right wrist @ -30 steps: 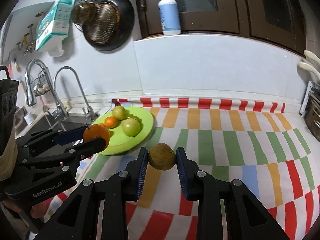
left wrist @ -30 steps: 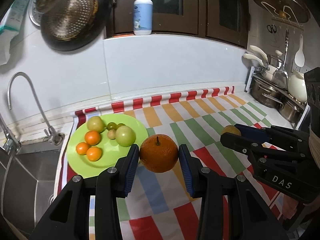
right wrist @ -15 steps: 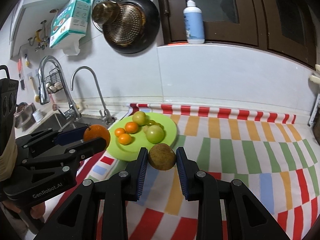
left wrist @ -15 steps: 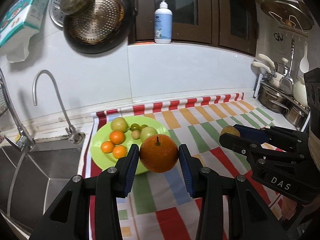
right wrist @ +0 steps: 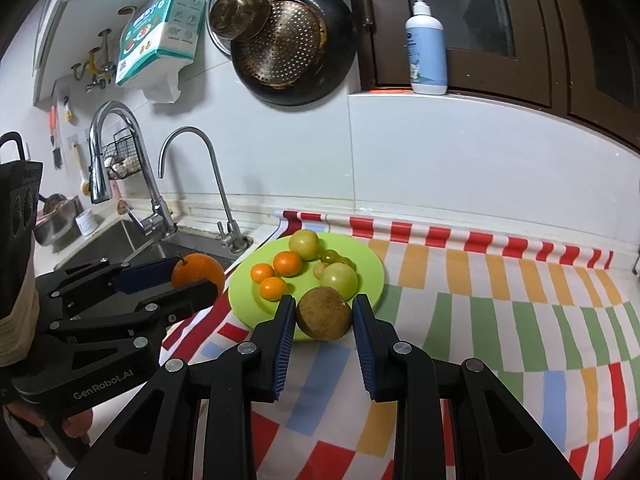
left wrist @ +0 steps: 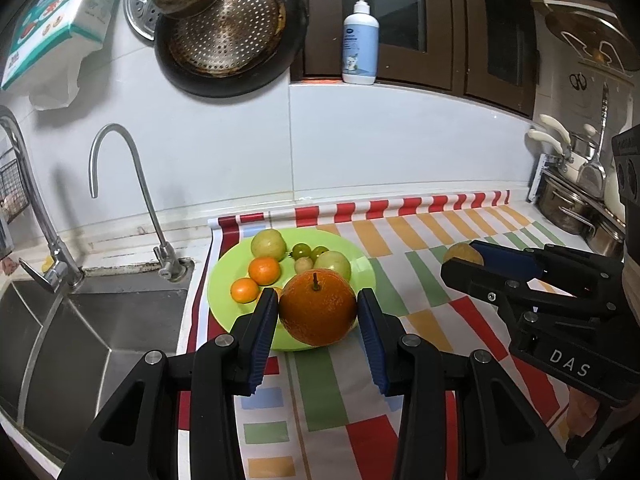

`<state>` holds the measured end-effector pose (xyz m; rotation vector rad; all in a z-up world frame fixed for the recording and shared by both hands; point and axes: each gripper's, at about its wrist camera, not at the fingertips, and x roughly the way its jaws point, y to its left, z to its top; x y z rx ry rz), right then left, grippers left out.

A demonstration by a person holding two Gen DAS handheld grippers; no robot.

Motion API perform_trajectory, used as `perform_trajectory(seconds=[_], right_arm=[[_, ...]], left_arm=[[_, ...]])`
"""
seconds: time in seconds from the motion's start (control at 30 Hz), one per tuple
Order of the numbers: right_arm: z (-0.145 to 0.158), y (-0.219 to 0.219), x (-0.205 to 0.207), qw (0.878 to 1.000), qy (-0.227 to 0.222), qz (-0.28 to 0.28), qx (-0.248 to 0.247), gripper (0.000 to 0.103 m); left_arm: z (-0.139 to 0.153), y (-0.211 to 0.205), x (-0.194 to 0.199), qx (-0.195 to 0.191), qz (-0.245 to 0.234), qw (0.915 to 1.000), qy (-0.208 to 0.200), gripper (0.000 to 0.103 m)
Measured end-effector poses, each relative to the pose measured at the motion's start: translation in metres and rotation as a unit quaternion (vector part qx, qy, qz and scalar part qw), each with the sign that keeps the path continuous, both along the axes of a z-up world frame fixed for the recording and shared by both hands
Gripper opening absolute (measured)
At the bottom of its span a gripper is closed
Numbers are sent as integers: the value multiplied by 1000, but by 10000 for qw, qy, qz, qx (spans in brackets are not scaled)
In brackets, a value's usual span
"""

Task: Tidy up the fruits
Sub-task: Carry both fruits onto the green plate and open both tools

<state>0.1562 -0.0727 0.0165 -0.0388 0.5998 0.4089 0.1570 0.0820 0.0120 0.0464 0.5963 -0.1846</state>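
Hiding a mandarin at 9 o'clock, left tongs (left wrist: pixel 318 312) clench the orange (left wrist: pixel 317 307) — right tongs (right wrist: pixel 324 314) clench a brown fruit (right wrist: pixel 325 313), kind unclear.

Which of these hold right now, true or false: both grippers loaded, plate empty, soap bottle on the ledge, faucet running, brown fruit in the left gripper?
1. Both grippers hold fruit. True: the left gripper is shut on the orange, and the right gripper is shut on the brown fruit.
2. The plate is empty. False: it holds small oranges, green fruits and grapes.
3. The soap bottle stands on the ledge above the counter. True.
4. The faucet is running. False: no water is visible.
5. The brown fruit is in the left gripper. False: the right gripper holds it.
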Motion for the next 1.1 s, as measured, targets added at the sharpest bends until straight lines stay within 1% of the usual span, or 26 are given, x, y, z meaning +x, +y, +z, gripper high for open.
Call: perform_trajectory(seconds=[0.23,0.5,0.7,0.93,1.1], right_arm=[[-3,11,20,9998,31,183,-24,30],[-16,22,48,9991,197,361,-41,30],[-35,31,70,9980,427,467,-34,30],[-65,39,99,9951,794,579,-72,30],[-78,44,113,9935,948,629,-100,30]], left_arm=[[-8,6,15,-29,84,9999,73,41],[-24,9,38,-17,62,9997,242,41],[-39,9,57,24,4,9991,431,41],[-59,12,81,30,-3,9977,673,41],[-67,11,93,21,-51,9971,761,41]])
